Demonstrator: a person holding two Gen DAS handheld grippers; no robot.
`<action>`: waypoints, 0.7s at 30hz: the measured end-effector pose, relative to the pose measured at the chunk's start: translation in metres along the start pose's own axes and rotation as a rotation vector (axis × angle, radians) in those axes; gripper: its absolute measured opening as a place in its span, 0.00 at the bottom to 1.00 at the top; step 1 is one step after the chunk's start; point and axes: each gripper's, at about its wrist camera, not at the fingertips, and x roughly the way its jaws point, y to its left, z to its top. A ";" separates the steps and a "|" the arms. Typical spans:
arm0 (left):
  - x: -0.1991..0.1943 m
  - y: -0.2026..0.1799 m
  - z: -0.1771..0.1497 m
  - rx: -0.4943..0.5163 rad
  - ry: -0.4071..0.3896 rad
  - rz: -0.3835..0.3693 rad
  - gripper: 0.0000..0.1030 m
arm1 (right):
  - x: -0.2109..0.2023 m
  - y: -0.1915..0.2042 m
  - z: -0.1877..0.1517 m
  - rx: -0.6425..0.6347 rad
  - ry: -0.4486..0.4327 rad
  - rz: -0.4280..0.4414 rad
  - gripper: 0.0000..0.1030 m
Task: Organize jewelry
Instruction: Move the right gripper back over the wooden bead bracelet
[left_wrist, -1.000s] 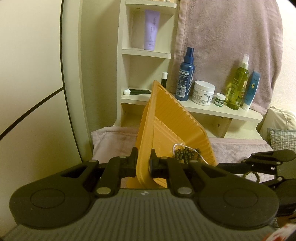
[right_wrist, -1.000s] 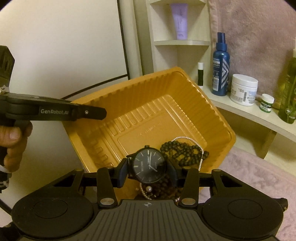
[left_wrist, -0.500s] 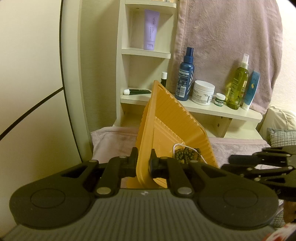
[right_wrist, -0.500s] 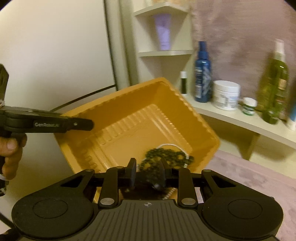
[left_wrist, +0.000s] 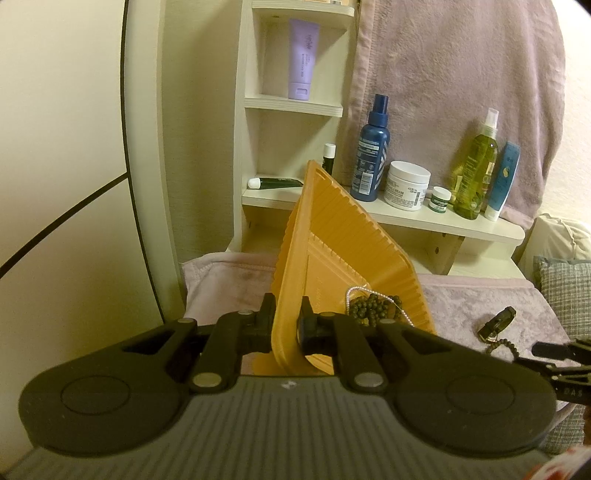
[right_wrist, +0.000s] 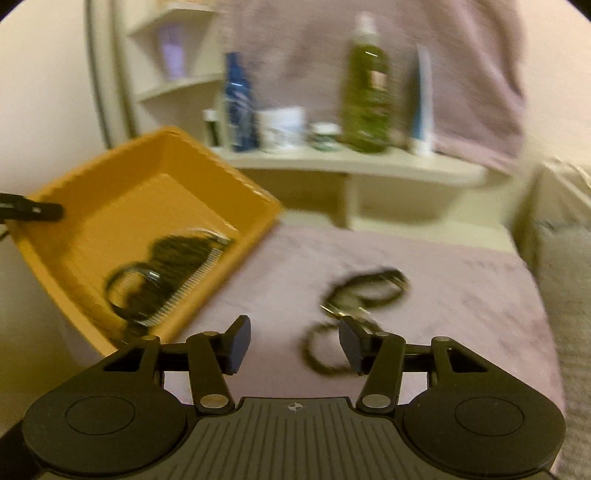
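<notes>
My left gripper (left_wrist: 286, 325) is shut on the rim of an orange plastic tray (left_wrist: 332, 254) and holds it tilted above the pink towel. Dark beads and a pearl strand (left_wrist: 373, 306) lie in its low corner. In the blurred right wrist view the tray (right_wrist: 122, 206) also holds a black watch (right_wrist: 129, 291). My right gripper (right_wrist: 293, 345) is open and empty over the towel (right_wrist: 461, 295). A dark bead bracelet (right_wrist: 321, 350) lies just ahead of its right finger, and beyond it a black band with a metal clasp (right_wrist: 369, 291).
A cream shelf (left_wrist: 424, 218) behind carries a blue spray bottle (left_wrist: 371, 155), a white jar (left_wrist: 406, 184), a green bottle (left_wrist: 476, 170) and a blue tube. A pink towel hangs on the wall above. A grey checked cushion (left_wrist: 565, 291) lies at right.
My right gripper let the watch go into the tray, opened, and swung right and down toward the pieces on the towel. The left gripper and tray stayed still.
</notes>
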 end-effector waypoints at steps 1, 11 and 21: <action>0.000 0.000 0.000 0.000 0.000 0.000 0.10 | -0.001 -0.005 -0.004 0.008 0.006 -0.018 0.53; 0.000 0.000 0.000 0.004 -0.001 0.001 0.10 | 0.005 -0.020 -0.015 0.025 0.024 -0.094 0.64; 0.000 -0.002 0.001 0.007 0.000 0.007 0.10 | 0.034 -0.035 -0.007 0.045 0.069 -0.166 0.30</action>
